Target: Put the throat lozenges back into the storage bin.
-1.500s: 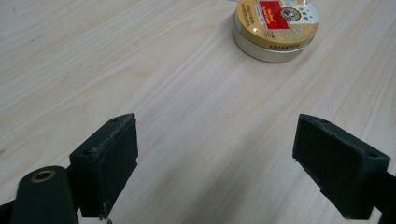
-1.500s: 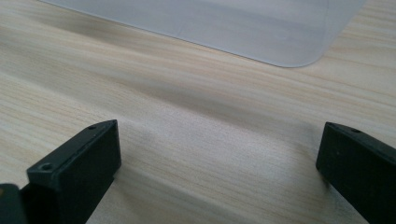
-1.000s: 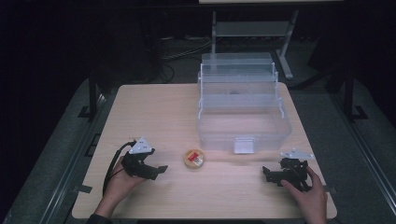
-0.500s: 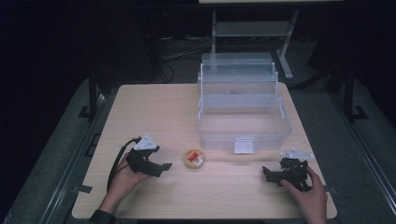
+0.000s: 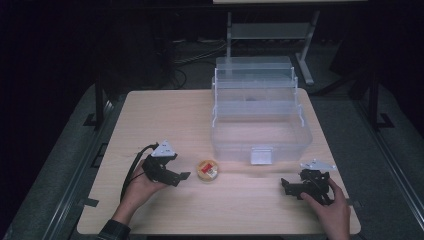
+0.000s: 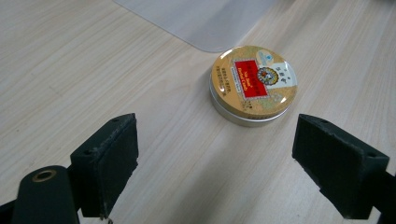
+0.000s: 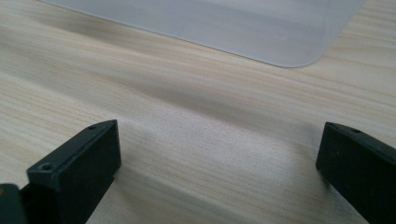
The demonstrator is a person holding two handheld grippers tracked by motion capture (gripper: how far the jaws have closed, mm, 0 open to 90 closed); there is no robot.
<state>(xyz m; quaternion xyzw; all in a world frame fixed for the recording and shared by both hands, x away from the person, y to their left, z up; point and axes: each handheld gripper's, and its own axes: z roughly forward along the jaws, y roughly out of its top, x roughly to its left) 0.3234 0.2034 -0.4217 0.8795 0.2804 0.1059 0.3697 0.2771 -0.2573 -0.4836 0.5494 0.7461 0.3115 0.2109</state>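
Note:
A small round tin (image 5: 206, 170) with a gold lid and red label lies flat on the wooden table (image 5: 165, 115), just in front of a clear plastic box (image 5: 260, 115). My left gripper (image 5: 183, 176) is open, held low just left of the tin, pointing at it. In the left gripper view the tin (image 6: 253, 84) sits ahead of the wide-apart pads (image 6: 108, 161), not between them. My right gripper (image 5: 284, 186) rests open near the front right of the table, empty; its view has bare wood between the pads (image 7: 79, 163).
The clear box, its tiered lid (image 5: 255, 75) raised at the back, takes up the right middle of the table. Its front latch (image 5: 261, 155) faces the person. Dark floor, a metal stand (image 5: 270, 30) and cables lie beyond the far edge.
My left gripper has moved right and slightly forward, closing in on the tin. The right gripper and the tin have stayed still.

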